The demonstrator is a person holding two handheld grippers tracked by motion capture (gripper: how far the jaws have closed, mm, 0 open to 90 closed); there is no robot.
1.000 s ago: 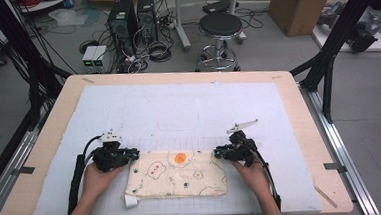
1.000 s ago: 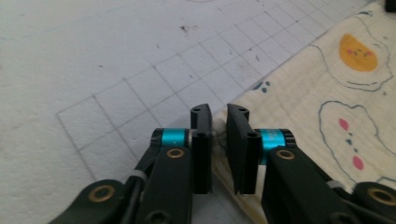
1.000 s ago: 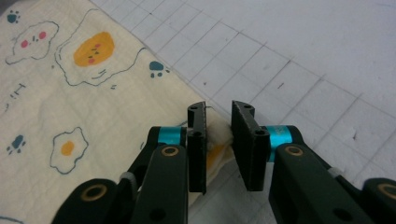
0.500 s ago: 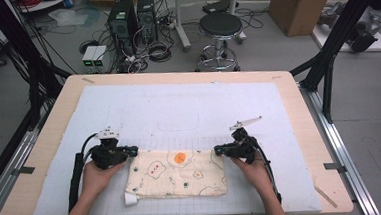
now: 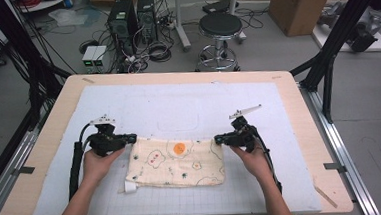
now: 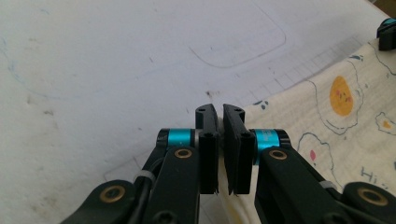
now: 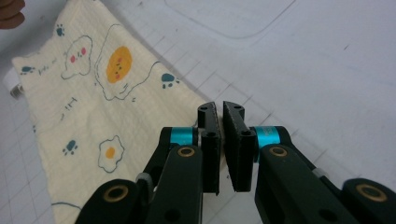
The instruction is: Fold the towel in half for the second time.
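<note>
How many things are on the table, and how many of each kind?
Grippers: 2, the left gripper and the right gripper
Printed cloth: 1, the cream cloth
White mat: 1, the mat
Total: 4

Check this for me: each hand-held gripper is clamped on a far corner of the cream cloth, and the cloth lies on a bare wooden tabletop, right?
Not quite. The left hand-held gripper and right hand-held gripper do pinch the far corners of the cream cloth, but the high view shows it lying on a white gridded mat, not on bare wood.
</note>
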